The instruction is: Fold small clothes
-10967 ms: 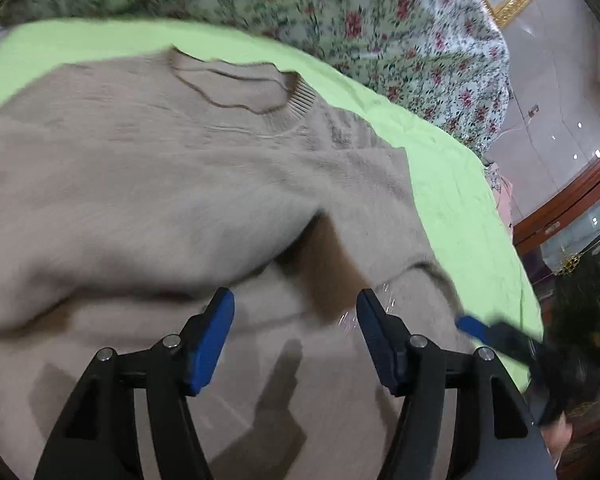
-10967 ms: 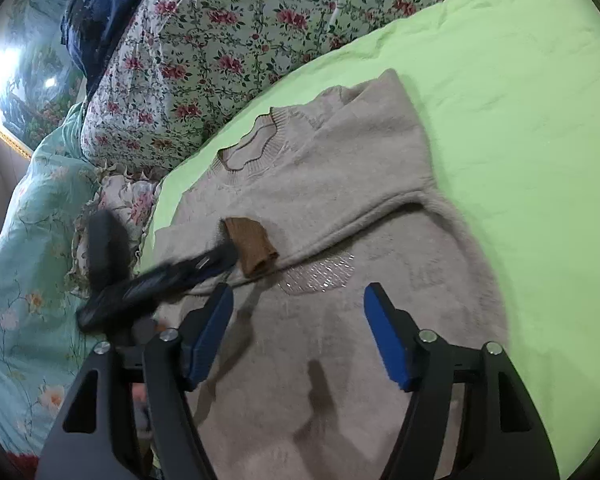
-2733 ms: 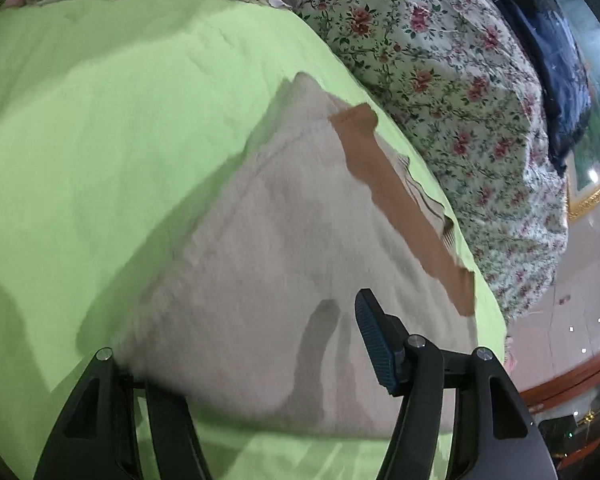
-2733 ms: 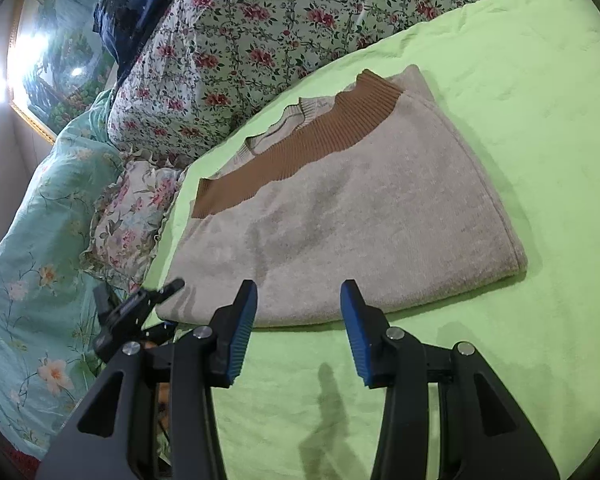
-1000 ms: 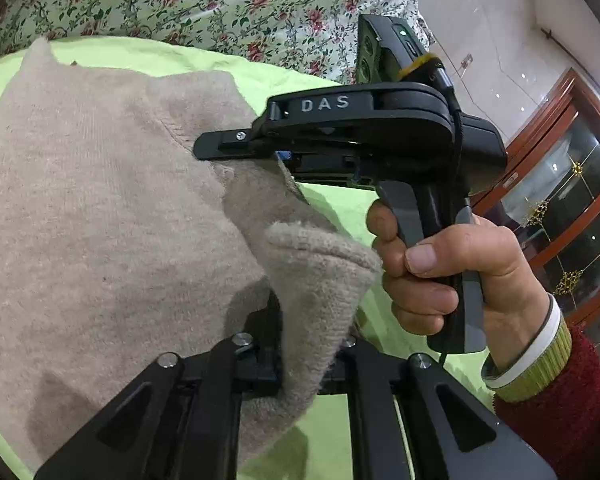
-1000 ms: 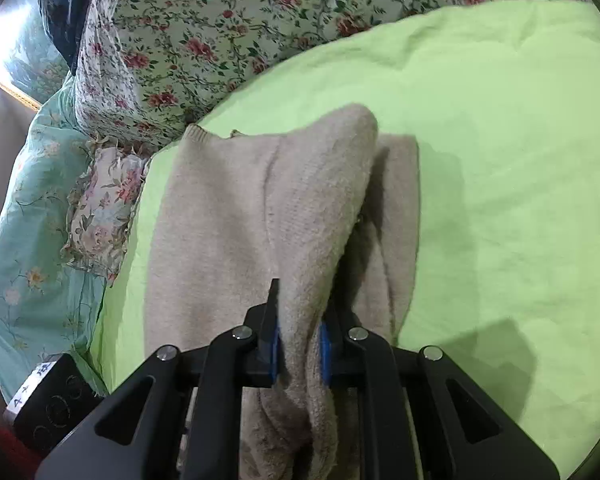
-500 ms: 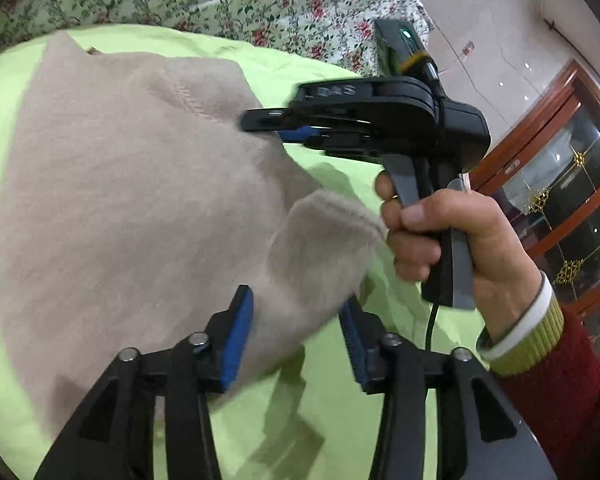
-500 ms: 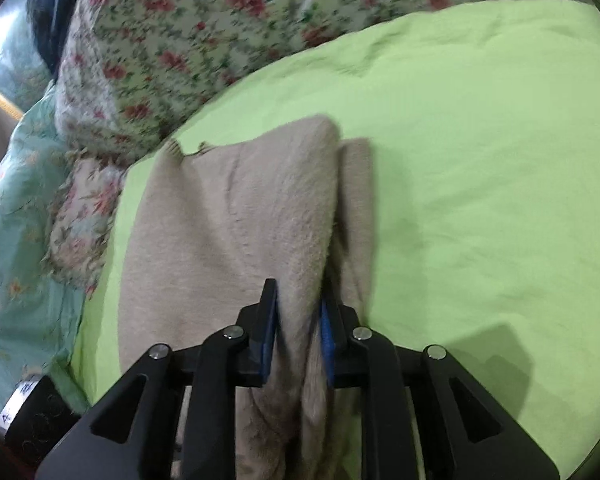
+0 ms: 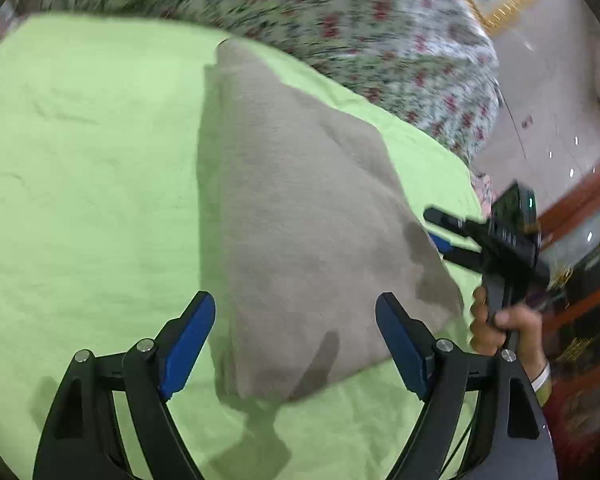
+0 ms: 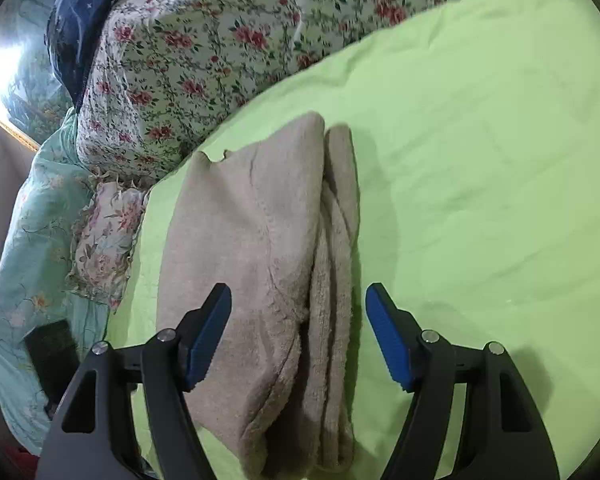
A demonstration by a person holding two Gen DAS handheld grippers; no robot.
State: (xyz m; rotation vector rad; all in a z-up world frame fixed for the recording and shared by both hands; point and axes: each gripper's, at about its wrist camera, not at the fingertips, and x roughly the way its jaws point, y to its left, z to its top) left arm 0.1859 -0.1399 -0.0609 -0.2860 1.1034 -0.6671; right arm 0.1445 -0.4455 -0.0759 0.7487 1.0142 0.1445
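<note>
A beige knit sweater (image 9: 300, 208) lies folded into a thick stack on the light green sheet (image 9: 80, 160). My left gripper (image 9: 296, 344) is open and empty, just above the stack's near edge. In the right wrist view the same sweater (image 10: 260, 264) shows its layered fold edges. My right gripper (image 10: 298, 332) is open and empty over the stack's near end. The right gripper also shows in the left wrist view (image 9: 452, 236) at the stack's right side, held by a hand.
A floral quilt (image 10: 220, 40) is bunched along the far side of the bed, with a dark blue cloth (image 10: 84, 12) on it. A teal floral cover (image 10: 24, 240) lies at the left. Wooden cabinets (image 9: 580, 240) and floor lie beyond the bed's right edge.
Both grippers have opened and let go of the sweater. The folded stack now lies flat on the sheet, and both grippers have drawn back from it.
</note>
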